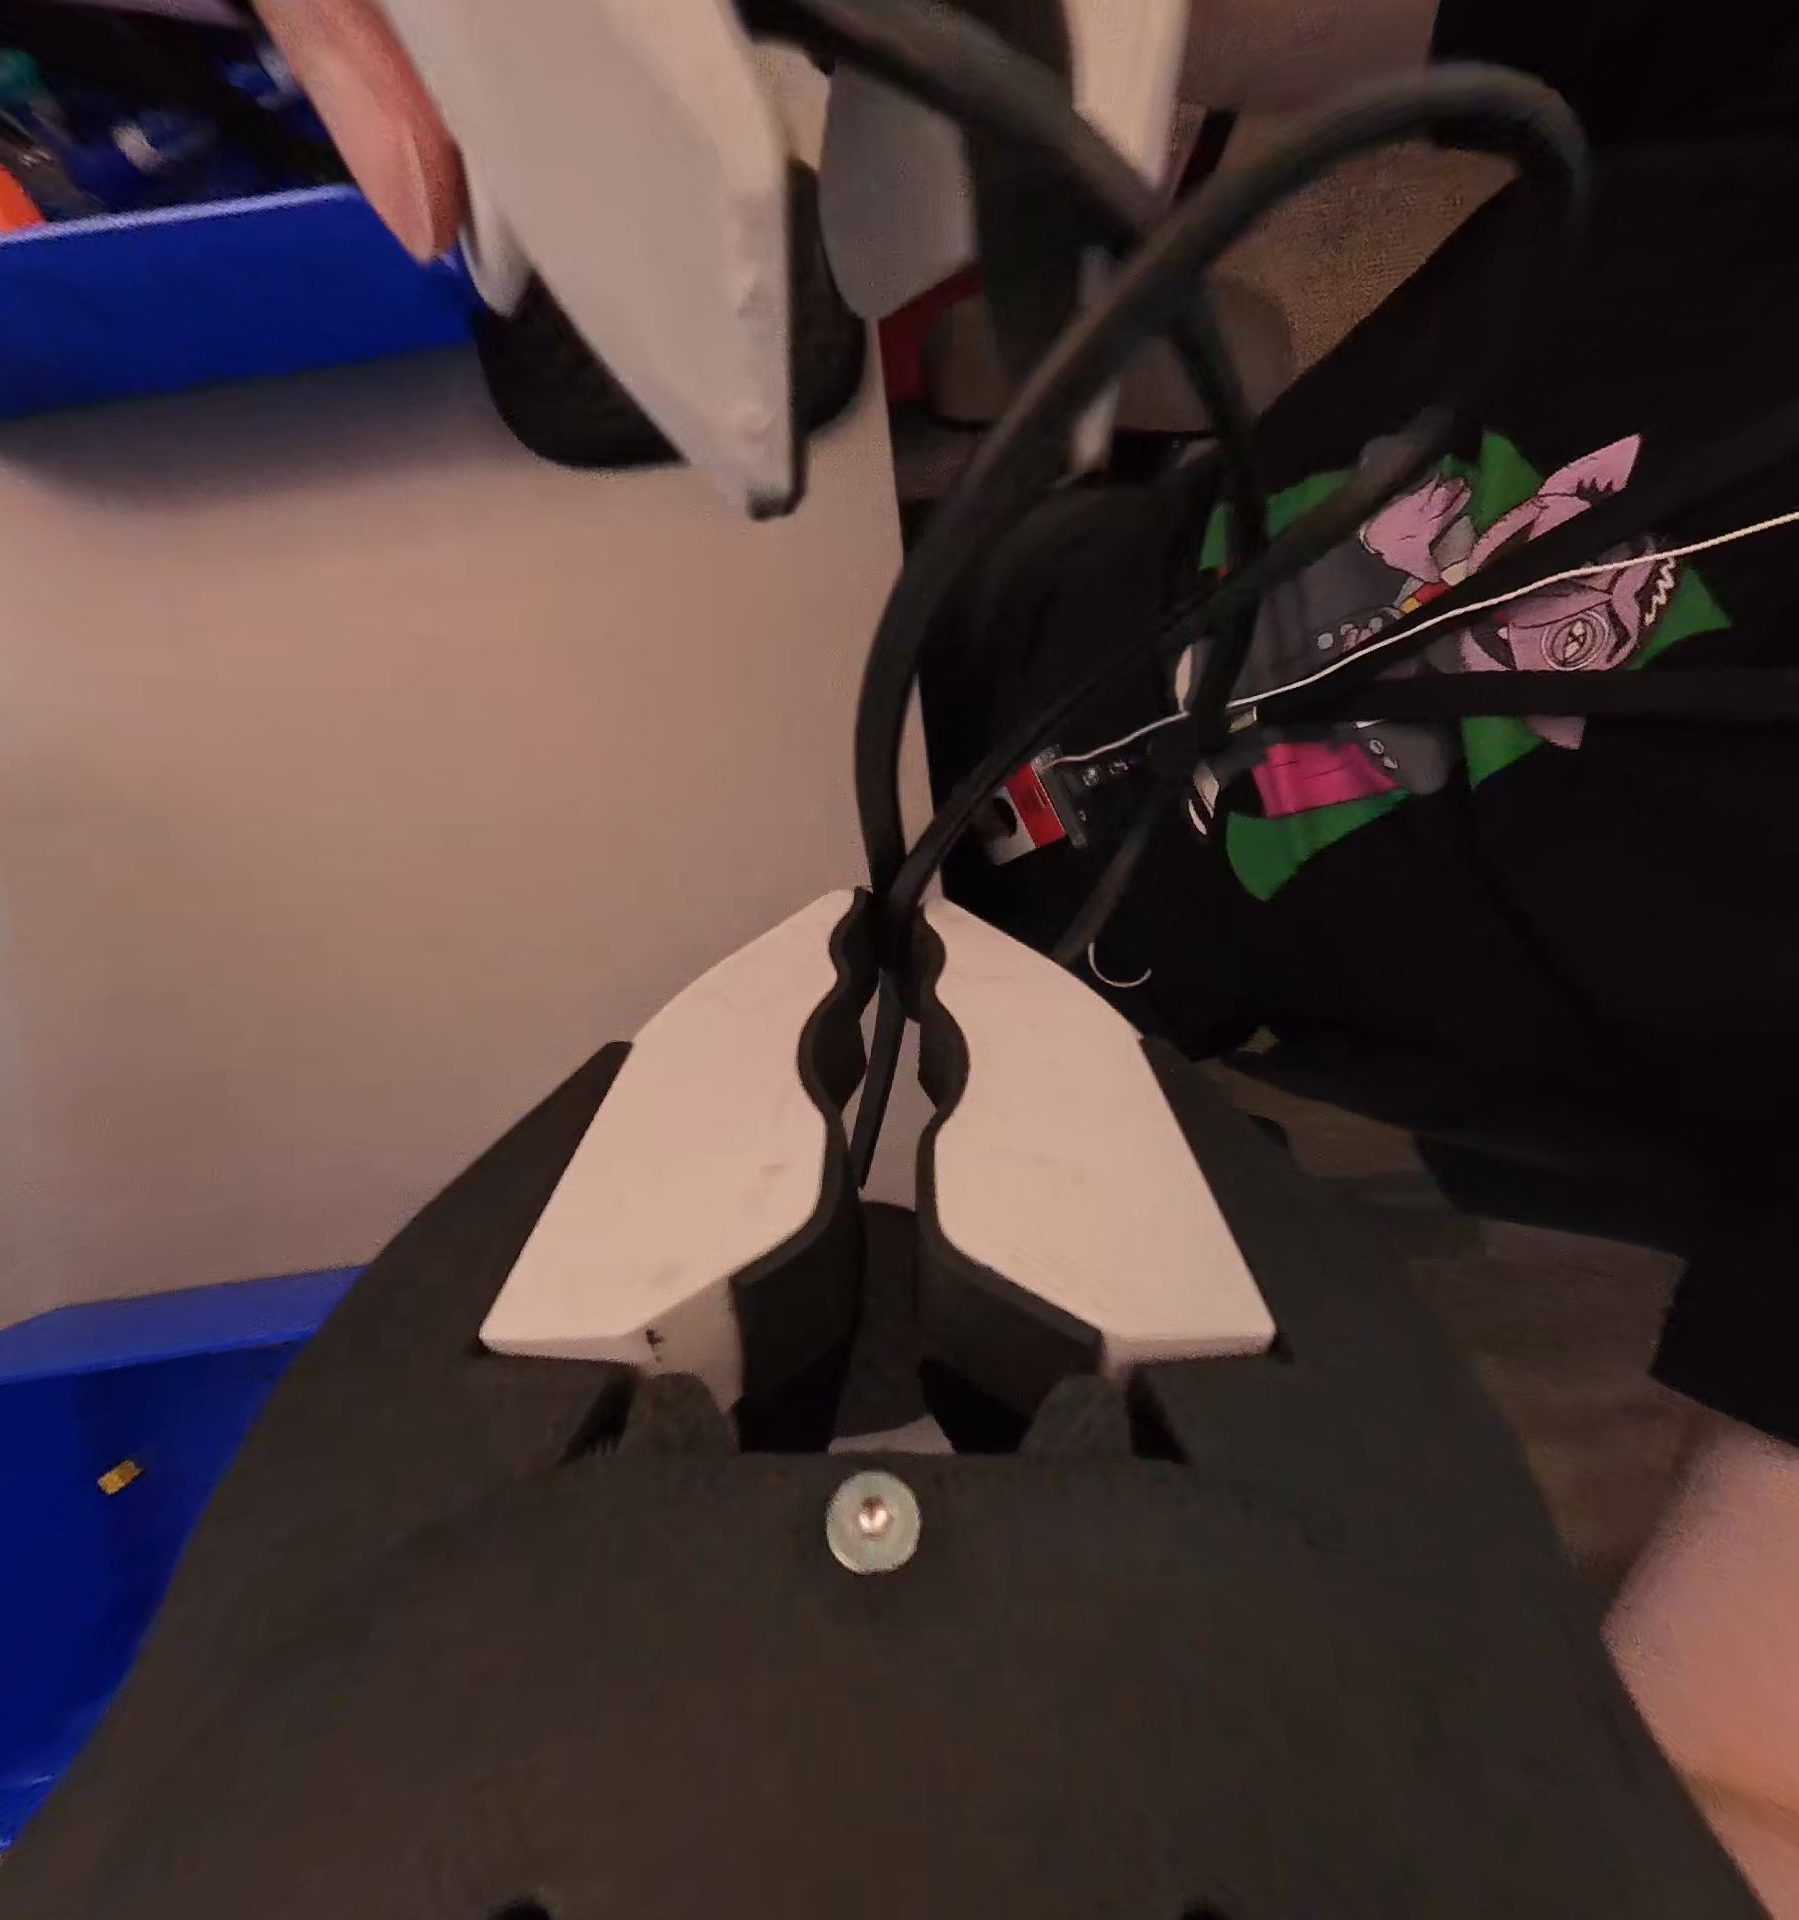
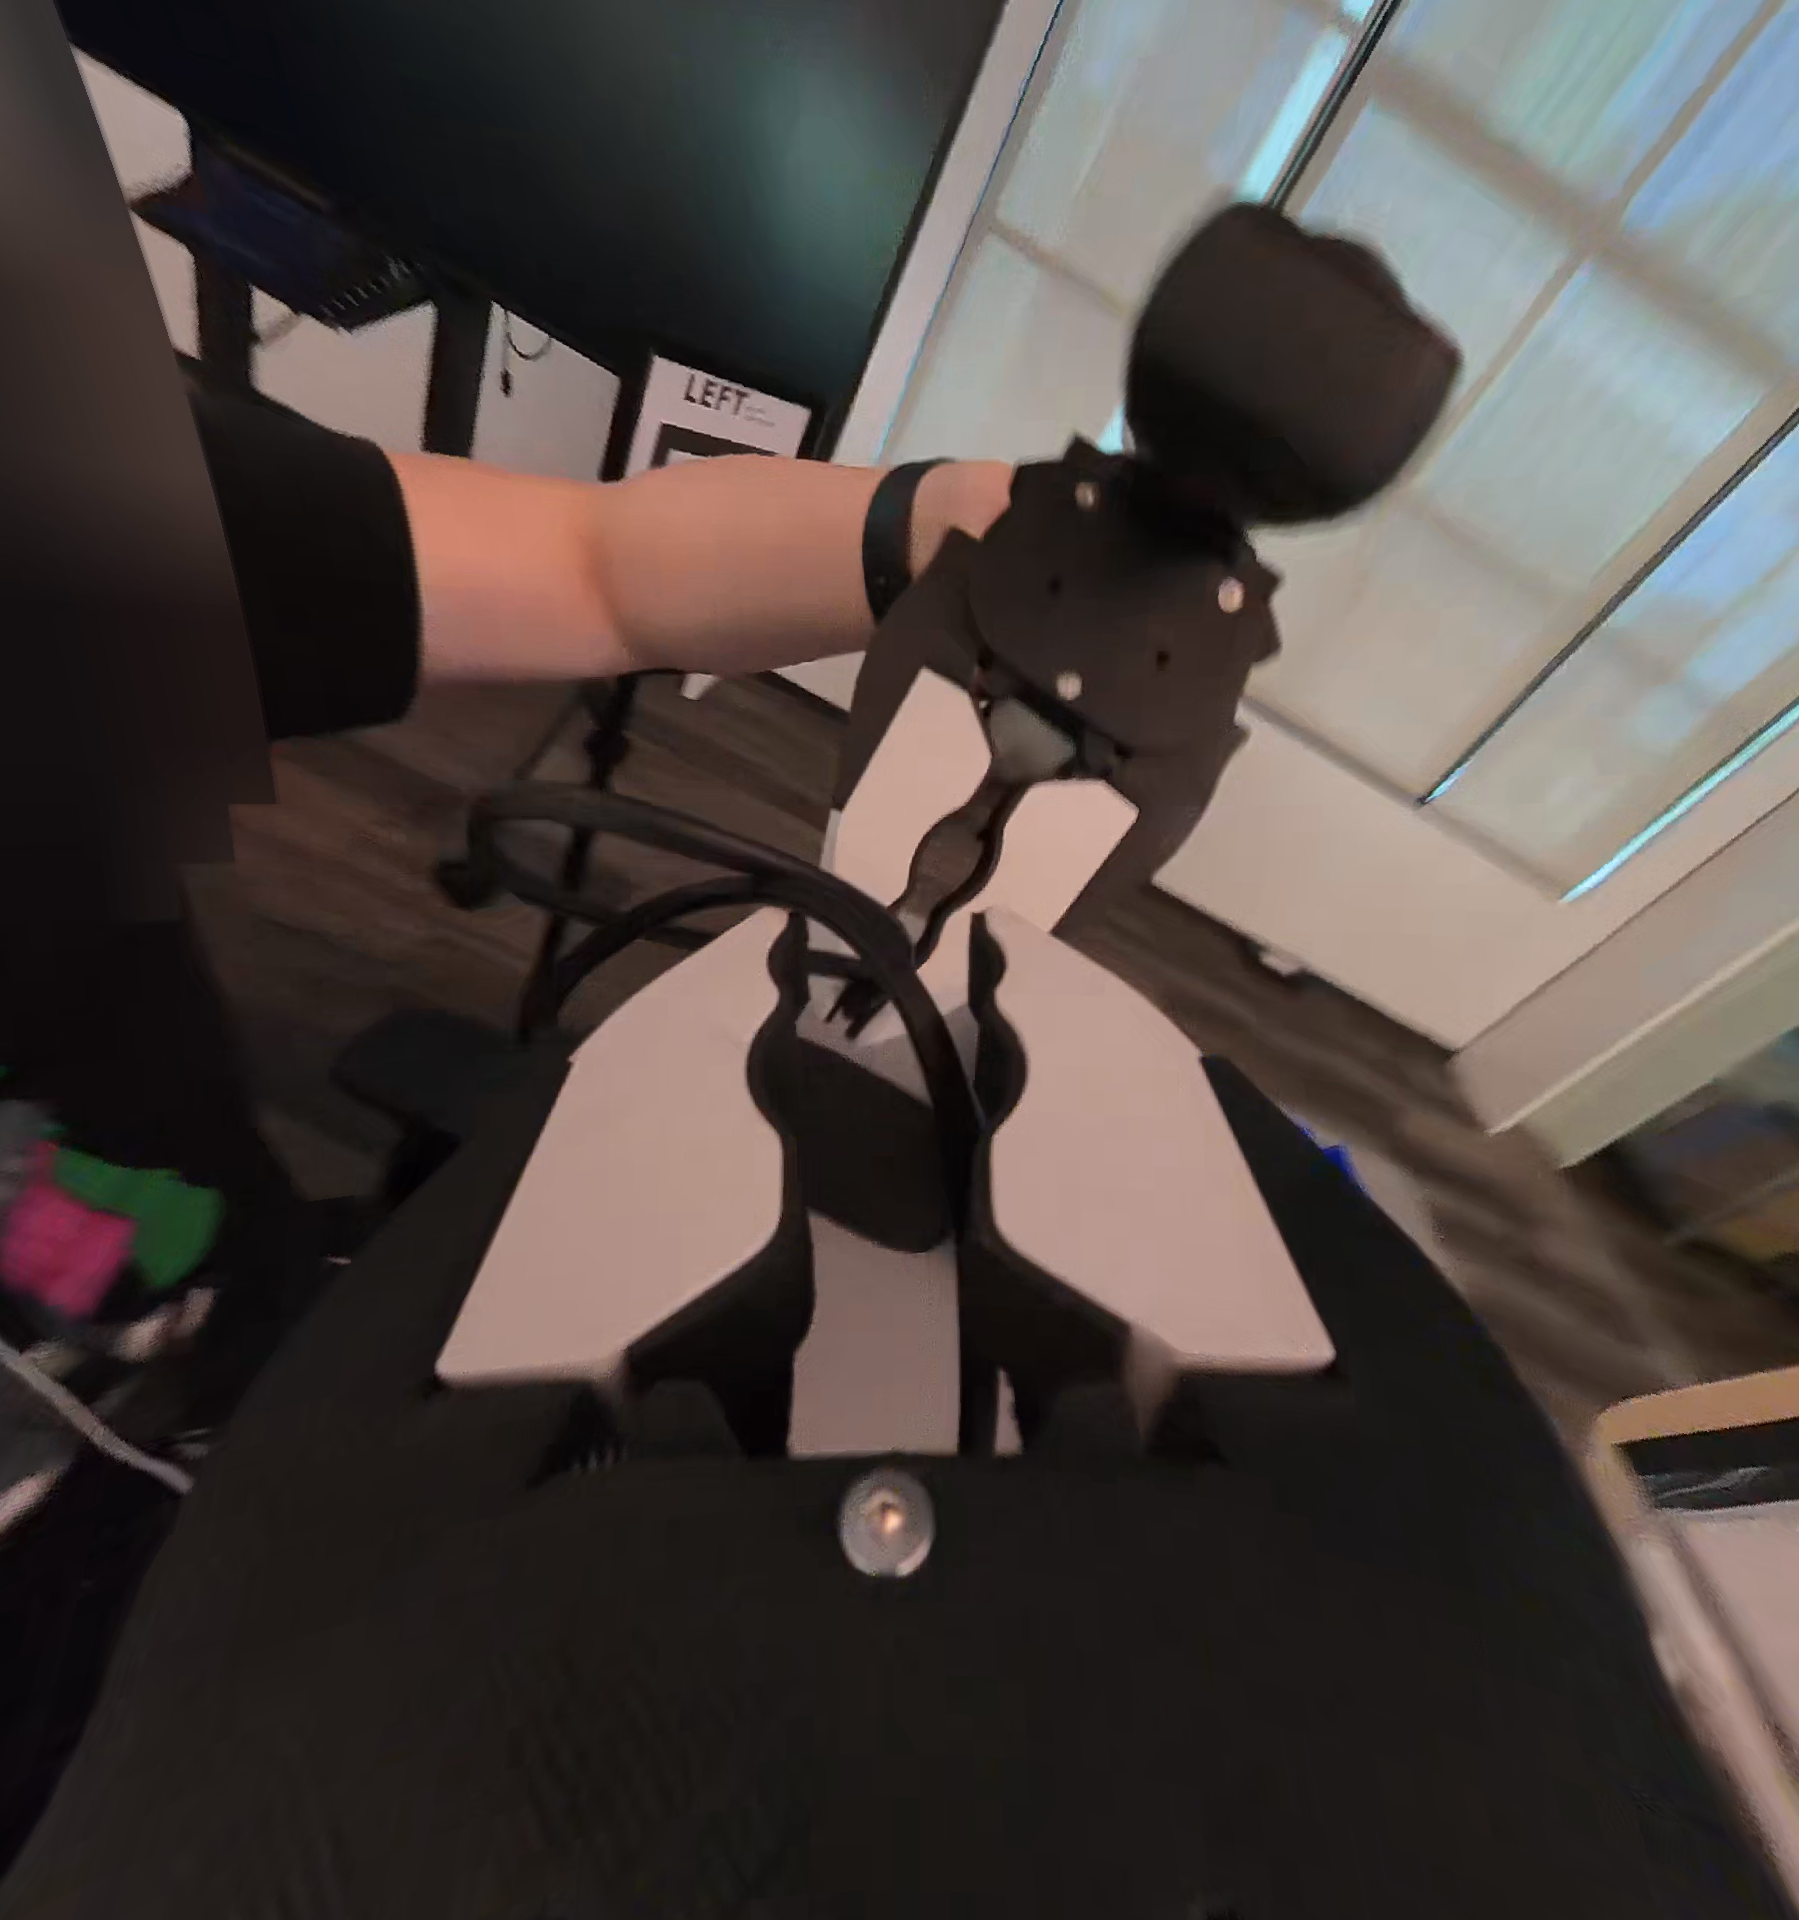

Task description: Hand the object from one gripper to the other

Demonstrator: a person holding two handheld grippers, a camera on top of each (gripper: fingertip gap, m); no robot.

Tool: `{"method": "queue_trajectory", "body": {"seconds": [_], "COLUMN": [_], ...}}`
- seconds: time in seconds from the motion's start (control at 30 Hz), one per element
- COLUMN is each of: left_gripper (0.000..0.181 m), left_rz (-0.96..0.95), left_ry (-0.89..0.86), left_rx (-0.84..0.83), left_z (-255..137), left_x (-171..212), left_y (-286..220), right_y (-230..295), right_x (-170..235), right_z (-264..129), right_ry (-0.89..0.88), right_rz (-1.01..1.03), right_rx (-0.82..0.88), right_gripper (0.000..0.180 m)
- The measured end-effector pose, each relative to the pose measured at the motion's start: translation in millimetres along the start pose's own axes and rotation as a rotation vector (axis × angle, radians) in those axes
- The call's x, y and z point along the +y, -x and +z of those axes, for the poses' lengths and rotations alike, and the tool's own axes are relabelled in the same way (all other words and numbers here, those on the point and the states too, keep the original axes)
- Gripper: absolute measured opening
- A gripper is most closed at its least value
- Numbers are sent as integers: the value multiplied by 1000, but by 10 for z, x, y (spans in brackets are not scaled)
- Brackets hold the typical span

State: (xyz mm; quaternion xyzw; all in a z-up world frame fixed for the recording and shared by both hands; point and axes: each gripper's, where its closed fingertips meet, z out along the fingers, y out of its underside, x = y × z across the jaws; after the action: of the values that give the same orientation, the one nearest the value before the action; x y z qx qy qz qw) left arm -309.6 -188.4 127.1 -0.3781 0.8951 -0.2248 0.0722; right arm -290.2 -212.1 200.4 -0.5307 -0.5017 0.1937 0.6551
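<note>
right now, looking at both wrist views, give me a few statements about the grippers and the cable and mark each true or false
1. The left gripper is shut on the looped black cable. True.
2. The right gripper is clamped tight on the cable. False: its jaws stand apart, and the cable only passes between them.
3. A blue plastic bin sits at the upper left of the left wrist view. True.
4. The cable lies flat on the white table. False: it hangs in the air as a loop, held at the left gripper's tips.
5. In the right wrist view, the left gripper is held by a person's hand with a black wristband. True.
</note>
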Motion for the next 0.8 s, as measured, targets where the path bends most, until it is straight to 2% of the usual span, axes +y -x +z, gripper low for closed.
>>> {"method": "queue_trajectory", "body": {"seconds": [0.1,0.23,0.37,0.43,0.53,0.57,0.67,0.73,0.8], "left_gripper": [5,5,5,5,5,6,45,56,58], "left_rz": [-12,-28,-37,-36,-10,2,-5,-35,-81], "left_ry": [23,43,66,78,43,5,-125,-250,-394], "left_rx": [61,111,157,179,219,206,73,-20,-178], "left_z": [57,98,138,169,192,184,42,-173,-488], "left_x": [11,15,46,57,4,-44,-160,-214,-210], "left_y": [-47,-80,-119,-143,-194,-179,49,246,541], "right_y": [48,181,325,344,282,233,28,-124,-337], "right_x": [-26,-2,29,34,-12,-12,42,135,243], "right_z": [22,12,15,27,36,28,-12,-67,-158], "right_ry": [18,73,152,202,251,281,382,466,543], "right_rz": [-157,-275,-362,-398,-376,-333,-185,-99,-11], "right_rx": [42,-9,-70,-75,-55,-48,-3,37,120], "right_gripper": [33,31,20,9,5,6,5,5,5]}}
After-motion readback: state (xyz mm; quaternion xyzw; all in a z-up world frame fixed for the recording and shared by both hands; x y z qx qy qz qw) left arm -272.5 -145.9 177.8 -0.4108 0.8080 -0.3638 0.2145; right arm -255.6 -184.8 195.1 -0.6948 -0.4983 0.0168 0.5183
